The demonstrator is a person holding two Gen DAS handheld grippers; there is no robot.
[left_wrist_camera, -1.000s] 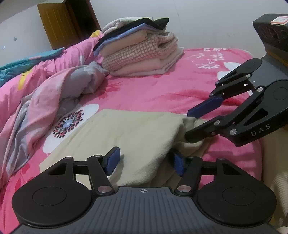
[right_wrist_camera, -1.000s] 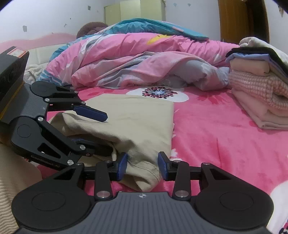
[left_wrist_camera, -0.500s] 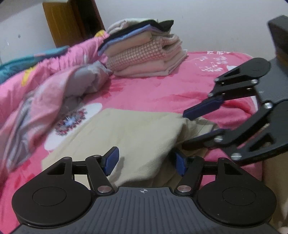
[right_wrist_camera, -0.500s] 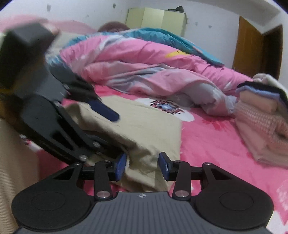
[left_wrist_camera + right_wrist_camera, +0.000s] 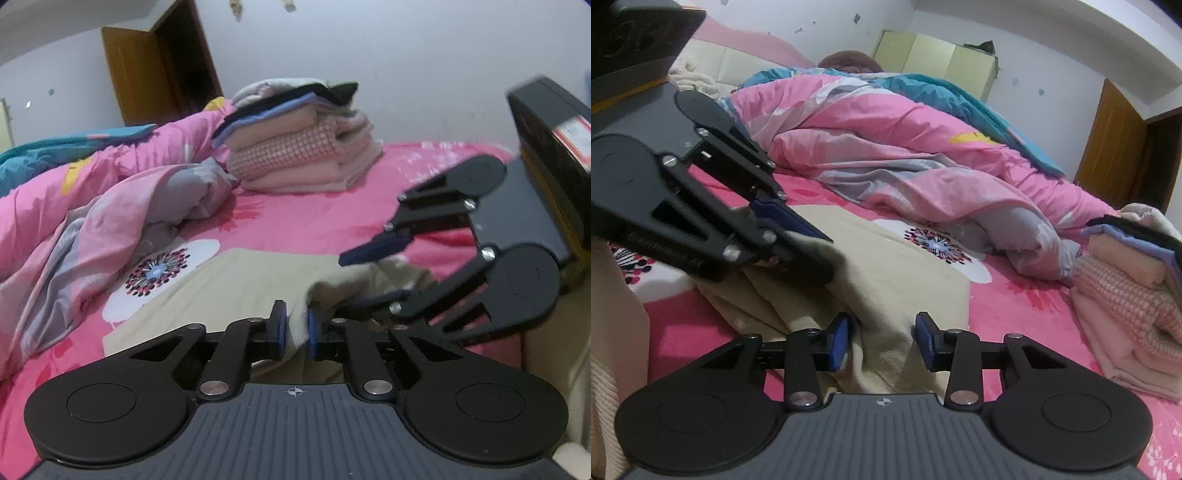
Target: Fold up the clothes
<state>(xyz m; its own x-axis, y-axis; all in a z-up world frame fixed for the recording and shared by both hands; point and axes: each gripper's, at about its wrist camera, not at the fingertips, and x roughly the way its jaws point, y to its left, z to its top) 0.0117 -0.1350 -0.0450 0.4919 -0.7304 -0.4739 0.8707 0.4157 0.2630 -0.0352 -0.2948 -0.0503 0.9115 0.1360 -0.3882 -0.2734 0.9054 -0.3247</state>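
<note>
— Where's the beige garment (image 5: 236, 284)?

— On the pink bedsheet (image 5: 306, 218), its near edge pinched tight in the left gripper (image 5: 294, 328). The right gripper (image 5: 881, 341) straddles a fold, jaws apart.

— Any change?

— A second ago the left jaws gaped; now they're clamped (quick work).

— Its look?

— Flat farther off, bunched near the tongs.

— Surface?
— Bed (image 5: 317, 221), pink floral sheet.
— Lying on it?
— Beige garment (image 5: 229, 291), flat, near edge; rumpled pink-and-grey quilt (image 5: 916, 147) behind it; stack of folded clothes (image 5: 299, 140) beside the quilt, apart from the garment.
</note>
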